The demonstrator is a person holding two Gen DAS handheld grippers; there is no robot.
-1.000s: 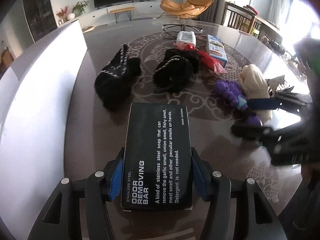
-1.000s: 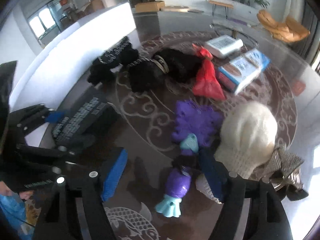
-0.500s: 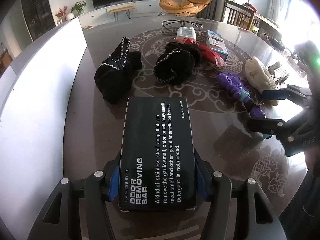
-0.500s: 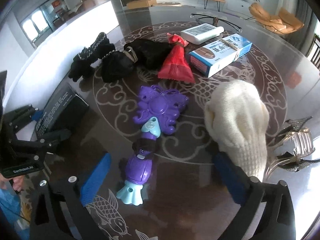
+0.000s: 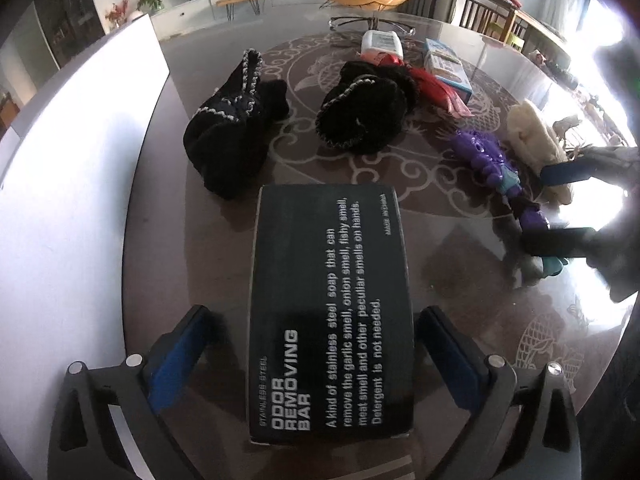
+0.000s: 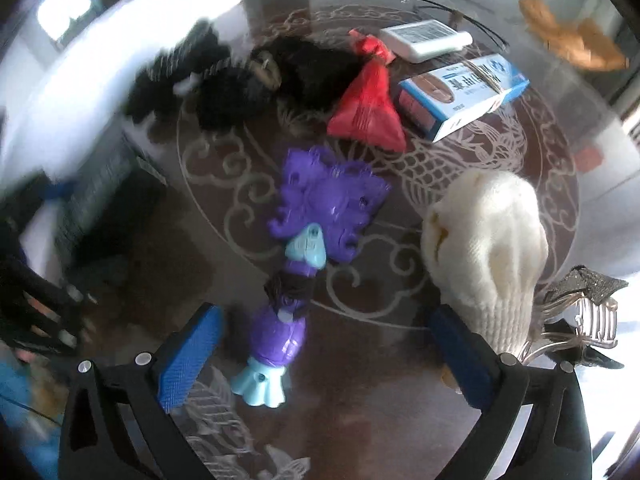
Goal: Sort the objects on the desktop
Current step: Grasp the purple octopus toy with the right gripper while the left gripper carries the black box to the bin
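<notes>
The black box [image 5: 330, 304] is being released on the table [image 5: 460, 264], as the left hand-held gripper [image 5: 312, 344] is opening around it. The right hand-held gripper [image 6: 320, 344] is spread wide over the purple toy [image 6: 308, 248], apparently for grasping.

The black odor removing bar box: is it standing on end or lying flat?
Lying flat: the black box rests on its broad face on the table, printed side up, between the opening left gripper pads, untouched.

left gripper [image 5: 312, 344] jaws opening, pads off both sides; right gripper [image 6: 324, 354] spread wide, both angled steeply down.
</notes>
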